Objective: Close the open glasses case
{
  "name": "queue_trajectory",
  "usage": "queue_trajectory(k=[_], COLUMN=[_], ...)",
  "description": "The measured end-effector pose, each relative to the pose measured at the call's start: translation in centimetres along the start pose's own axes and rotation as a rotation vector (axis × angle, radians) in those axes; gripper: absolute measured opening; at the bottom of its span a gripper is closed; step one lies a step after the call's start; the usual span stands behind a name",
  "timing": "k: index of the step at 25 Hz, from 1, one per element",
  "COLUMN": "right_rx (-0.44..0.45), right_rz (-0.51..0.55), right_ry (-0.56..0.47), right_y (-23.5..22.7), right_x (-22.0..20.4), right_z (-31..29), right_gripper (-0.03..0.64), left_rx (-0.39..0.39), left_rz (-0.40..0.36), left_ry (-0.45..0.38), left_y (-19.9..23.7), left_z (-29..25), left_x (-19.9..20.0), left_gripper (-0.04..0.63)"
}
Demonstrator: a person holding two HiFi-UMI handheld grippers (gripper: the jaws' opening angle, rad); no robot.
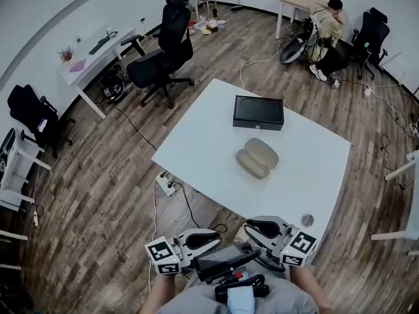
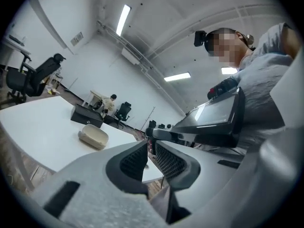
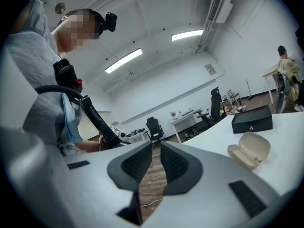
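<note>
The beige glasses case (image 1: pixel 257 157) lies open on the white table (image 1: pixel 196 142), both shells side by side; it also shows in the left gripper view (image 2: pixel 93 136) and the right gripper view (image 3: pixel 249 149). Both grippers are held close to my body, short of the table's near edge and well away from the case. My left gripper (image 1: pixel 218 237) points right and my right gripper (image 1: pixel 249 227) points left, tips toward each other. Their jaws are shut with nothing between them (image 2: pixel 151 155) (image 3: pixel 156 152).
A black box (image 1: pixel 258 112) stands on the table behind the case. A small round silver thing (image 1: pixel 306 220) sits near the table's front right corner. A power strip (image 1: pixel 166 183) and cables lie on the wooden floor to the left. Office chairs (image 1: pixel 160 61) and a seated person (image 1: pixel 325 34) are farther back.
</note>
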State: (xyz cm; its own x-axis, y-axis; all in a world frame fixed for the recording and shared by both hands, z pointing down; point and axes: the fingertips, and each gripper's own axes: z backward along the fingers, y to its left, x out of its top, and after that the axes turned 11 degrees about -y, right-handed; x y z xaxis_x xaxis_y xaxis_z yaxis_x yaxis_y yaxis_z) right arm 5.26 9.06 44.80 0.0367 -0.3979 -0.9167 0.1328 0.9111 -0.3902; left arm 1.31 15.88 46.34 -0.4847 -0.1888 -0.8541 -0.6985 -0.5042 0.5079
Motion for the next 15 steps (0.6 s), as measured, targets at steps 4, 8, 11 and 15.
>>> queue_trajectory(k=[4,8,11,15], right_rx=[-0.021,-0.045,-0.087,-0.147], right_rz=[0.001,0.014,0.020,0.051], right_ry=[-0.029,-0.042,-0.062,-0.082], right_y=[-4.1,-7.1,-8.5,-9.9], right_x=[1.8,3.2,4.0,4.5], right_z=[-0.4,-0.3,0.3,1.4], right_gripper=[0.034,0.034,0.034,0.034], left_rx=[-0.086,-0.148,-0.181,-0.235], left_rz=[0.007,-0.010,-0.018,-0.030], left_ry=[0.088,0.142,0.149,0.156], left_y=[2.3,4.0,4.9,6.0], left_z=[-4.6,-8.5,-10.7,-12.8], left_x=[0.8,1.3,1.8,1.8], left_gripper=[0.046,0.118,0.118,0.117])
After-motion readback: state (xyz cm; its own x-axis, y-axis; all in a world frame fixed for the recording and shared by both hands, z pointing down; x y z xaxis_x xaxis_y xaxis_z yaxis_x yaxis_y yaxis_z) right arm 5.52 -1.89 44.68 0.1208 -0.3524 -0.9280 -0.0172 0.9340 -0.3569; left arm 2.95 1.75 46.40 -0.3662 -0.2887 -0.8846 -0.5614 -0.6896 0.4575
